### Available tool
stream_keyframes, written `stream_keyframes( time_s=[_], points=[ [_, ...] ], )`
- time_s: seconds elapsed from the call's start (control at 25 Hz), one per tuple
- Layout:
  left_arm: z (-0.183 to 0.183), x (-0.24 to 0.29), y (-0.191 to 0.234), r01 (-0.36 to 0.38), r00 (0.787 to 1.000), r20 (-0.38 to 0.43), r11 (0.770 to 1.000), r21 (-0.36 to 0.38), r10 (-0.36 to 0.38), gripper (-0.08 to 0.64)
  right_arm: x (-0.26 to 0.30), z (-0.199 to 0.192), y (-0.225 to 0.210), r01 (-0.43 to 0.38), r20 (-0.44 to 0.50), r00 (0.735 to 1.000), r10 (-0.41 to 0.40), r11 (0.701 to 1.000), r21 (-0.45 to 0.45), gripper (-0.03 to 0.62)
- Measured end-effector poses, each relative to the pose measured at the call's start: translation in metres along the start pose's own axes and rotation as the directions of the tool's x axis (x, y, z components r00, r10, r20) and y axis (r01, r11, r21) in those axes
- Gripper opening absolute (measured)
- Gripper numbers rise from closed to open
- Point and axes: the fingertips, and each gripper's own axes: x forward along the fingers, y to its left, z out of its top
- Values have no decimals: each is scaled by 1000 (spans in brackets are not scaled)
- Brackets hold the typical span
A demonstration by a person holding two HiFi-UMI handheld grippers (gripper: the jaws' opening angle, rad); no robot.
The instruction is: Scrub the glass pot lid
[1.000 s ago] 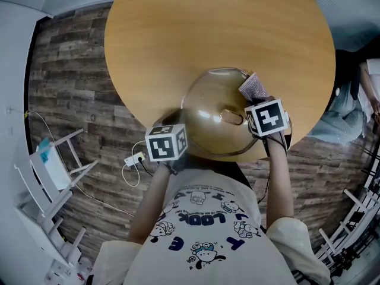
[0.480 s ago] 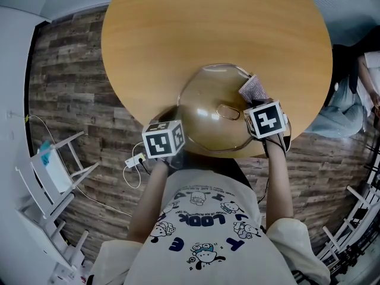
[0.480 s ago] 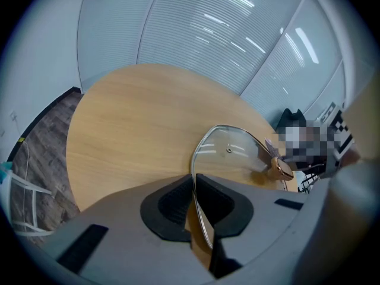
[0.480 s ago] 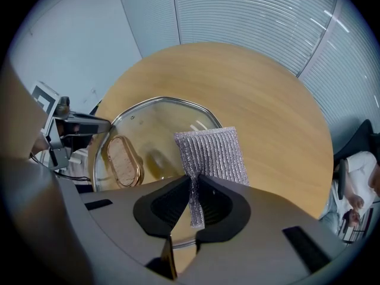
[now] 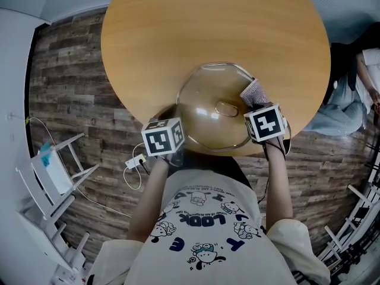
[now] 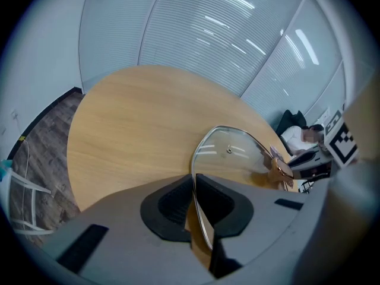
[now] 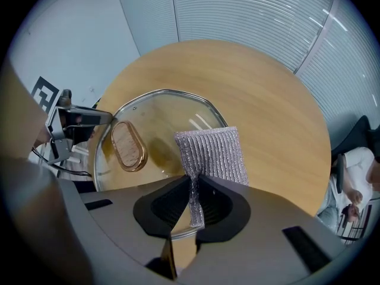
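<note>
Round wooden tabletop [image 5: 178,28] under glass lid [image 5: 205,103], ribbed pad [image 5: 255,91] seemingly touching.

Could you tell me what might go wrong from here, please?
1. The left gripper pinches the glass lid only at its thin rim; scrubbing pressure could twist it loose, near the edge of the table.
2. The right gripper holds the scrub pad by one narrow fold, which might pull out.

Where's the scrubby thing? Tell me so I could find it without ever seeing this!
Find the big round wooden table; a glass pot lid is at its near edge. At the lid's right side, the right gripper pinches a scrub pad. It is the only soft, silvery, ribbed thing there, unlike the lid's hard oval knob.
</note>
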Motion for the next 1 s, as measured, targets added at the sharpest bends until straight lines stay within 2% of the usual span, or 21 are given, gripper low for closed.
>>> stream_keyframes(
  time_s=[1.0],
  points=[
    [3, 2, -1, -4, 1000, 23, 1000, -22, 4, 32, -4, -34, 15, -24, -6, 1000, 24, 1000, 10, 55]
  ],
)
